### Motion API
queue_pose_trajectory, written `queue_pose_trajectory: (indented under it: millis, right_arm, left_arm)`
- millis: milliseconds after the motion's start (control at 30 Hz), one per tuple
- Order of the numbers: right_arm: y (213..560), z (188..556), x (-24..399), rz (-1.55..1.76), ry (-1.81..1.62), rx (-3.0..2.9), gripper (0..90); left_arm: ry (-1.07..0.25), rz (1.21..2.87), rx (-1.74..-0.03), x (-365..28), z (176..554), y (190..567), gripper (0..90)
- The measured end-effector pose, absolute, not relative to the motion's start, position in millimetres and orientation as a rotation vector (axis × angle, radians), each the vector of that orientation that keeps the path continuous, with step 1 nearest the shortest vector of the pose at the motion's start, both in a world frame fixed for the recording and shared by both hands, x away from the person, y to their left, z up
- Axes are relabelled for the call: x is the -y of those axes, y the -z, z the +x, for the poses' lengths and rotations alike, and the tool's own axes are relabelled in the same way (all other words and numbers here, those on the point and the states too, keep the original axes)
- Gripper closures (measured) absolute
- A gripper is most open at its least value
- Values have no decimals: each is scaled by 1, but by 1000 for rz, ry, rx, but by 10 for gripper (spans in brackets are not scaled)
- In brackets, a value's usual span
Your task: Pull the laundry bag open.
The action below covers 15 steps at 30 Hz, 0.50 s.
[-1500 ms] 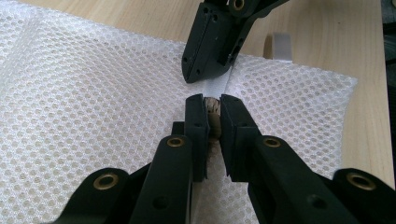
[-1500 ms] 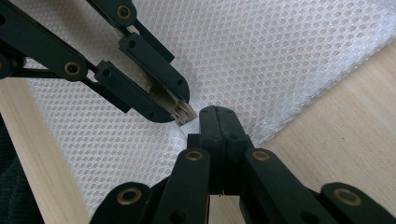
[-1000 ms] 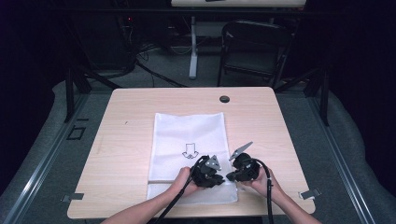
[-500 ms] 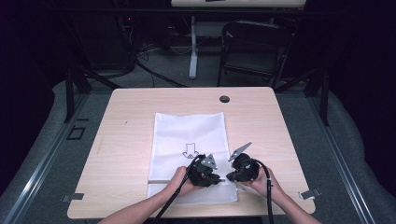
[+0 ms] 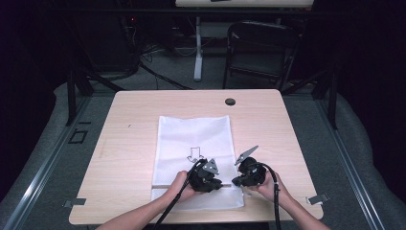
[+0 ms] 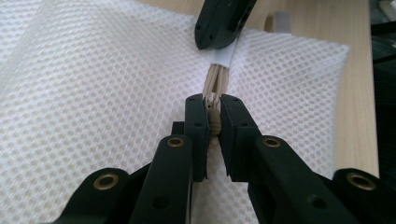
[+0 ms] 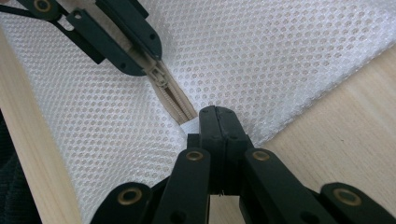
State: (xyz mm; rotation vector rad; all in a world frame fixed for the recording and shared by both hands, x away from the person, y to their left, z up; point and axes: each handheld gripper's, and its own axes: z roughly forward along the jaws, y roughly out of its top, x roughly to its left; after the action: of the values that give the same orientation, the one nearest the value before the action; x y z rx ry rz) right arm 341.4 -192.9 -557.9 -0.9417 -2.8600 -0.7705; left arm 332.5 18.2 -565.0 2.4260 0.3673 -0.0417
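Observation:
A white mesh bag (image 5: 194,139) with a black arrow printed on it lies flat on the wooden table (image 5: 129,143). A tan zipper (image 7: 180,105) runs along its near end. My left gripper (image 6: 214,119) is shut on the zipper's pull (image 6: 214,122), low over the bag. In the high view the left gripper (image 5: 218,184) sits just left of my right gripper (image 5: 237,182). My right gripper (image 7: 217,116) is shut on the white tab (image 7: 190,126) at the zipper's end, at the bag's right edge. A short stretch of zipper lies between the two grippers.
A round black grommet (image 5: 230,101) sits near the table's far edge. A folding chair (image 5: 261,48) and cables stand on the floor behind the table. Metal clips (image 5: 318,198) stick out at the front corners. Bare wood lies on both sides of the bag.
My left gripper has slid a little to the left along the zipper with the pull in it. The right gripper has stayed where it was.

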Motion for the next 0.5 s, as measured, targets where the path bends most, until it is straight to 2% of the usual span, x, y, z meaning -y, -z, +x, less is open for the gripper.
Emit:
queue_pose_trajectory:
  millis: [500]
  right_arm:
    - [558,341,193,-930,775,2869,900]
  left_arm:
    - [45,2437,-352,-24,333,564,822]
